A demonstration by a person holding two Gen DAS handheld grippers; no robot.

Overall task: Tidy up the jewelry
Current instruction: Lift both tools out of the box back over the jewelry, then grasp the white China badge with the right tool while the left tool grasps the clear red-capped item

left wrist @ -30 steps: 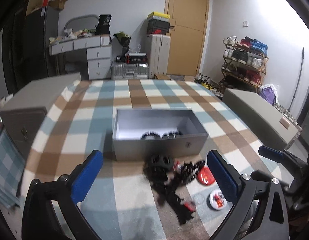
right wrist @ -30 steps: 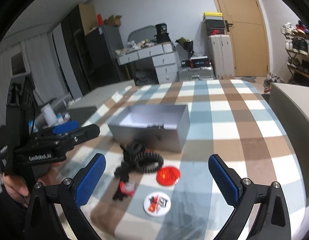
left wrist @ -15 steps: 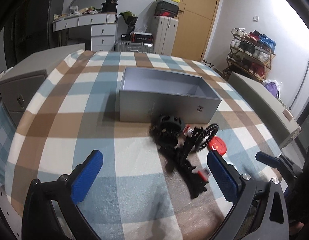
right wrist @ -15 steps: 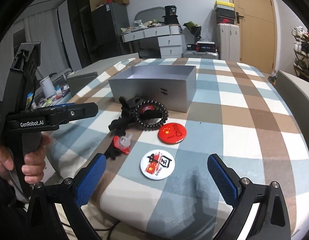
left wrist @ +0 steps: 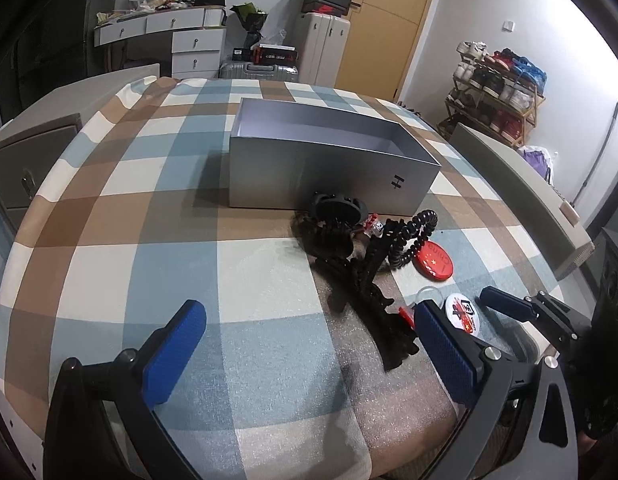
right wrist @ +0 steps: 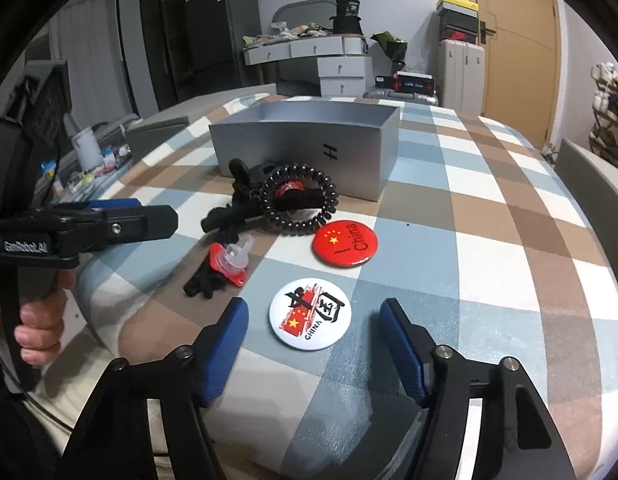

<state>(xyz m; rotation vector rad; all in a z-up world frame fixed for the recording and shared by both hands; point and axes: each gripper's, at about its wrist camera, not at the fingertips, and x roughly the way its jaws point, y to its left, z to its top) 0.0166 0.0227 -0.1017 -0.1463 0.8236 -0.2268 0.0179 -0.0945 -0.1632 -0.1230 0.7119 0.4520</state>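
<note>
Jewelry heaped just in front of open grey rectangular cardboard box (right wrist: 309, 148) on plaid-covered counter (right wrist: 489, 240): black beaded coil bracelet (right wrist: 299, 204), tangle of black hair clips (left wrist: 349, 264), small red-and-clear plastic piece (right wrist: 231, 260), round red tin badge (right wrist: 344, 243), round white tin badge with red-and-black print (right wrist: 310, 313).

Right gripper (right wrist: 313, 328) low over near counter edge, blue-padded fingers (right wrist: 401, 344) having just been closing, now half apart and flanking white badge at 12 o'clock, pads not yet touching it. Left gripper (left wrist: 305, 344) fingers wide apart, nothing between them but cloth, hair clips at 1 o'clock.

Step in hand, judged: first pick, white badge. Box interior not visible from either view.

Next move calls for sliding fingers forward to straddle badge rim, pinching flat disc low against cloth, then lifting toward box at 12 o'clock. Thin badge likely to slip or tilt if gripped high.
</note>
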